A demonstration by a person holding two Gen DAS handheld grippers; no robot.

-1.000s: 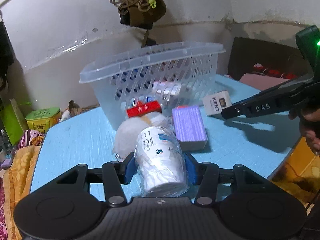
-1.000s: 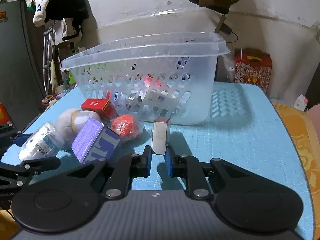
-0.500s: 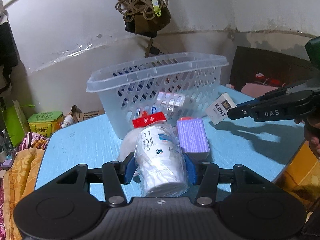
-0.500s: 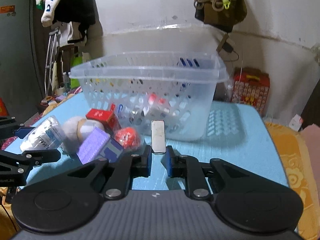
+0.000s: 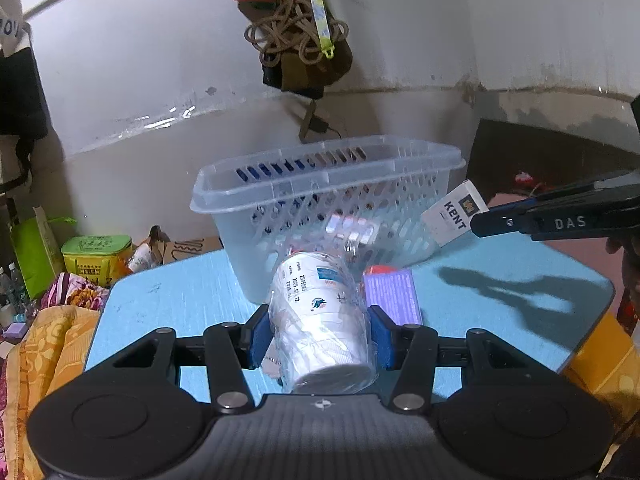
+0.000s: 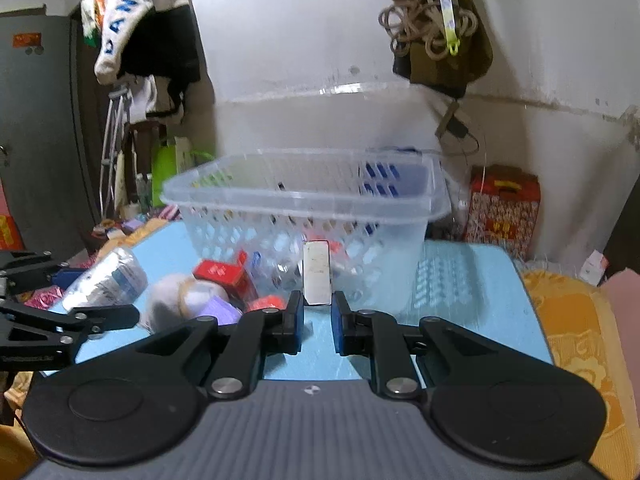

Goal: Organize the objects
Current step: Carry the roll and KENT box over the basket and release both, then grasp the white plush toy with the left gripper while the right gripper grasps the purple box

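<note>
With left gripper (image 5: 318, 336) clamped on wrapped stack of paper cups (image 5: 320, 320) and right gripper (image 6: 317, 316) pinching KENT cigarette pack (image 5: 454, 213), both short of the plastic basket (image 5: 320, 184): lift above basket rim, then release inside.

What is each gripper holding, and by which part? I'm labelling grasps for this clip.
The left gripper clamps the plastic-wrapped stack of cups across its sides near the wide end. The right gripper pinches the white Kent box at one end.
</note>
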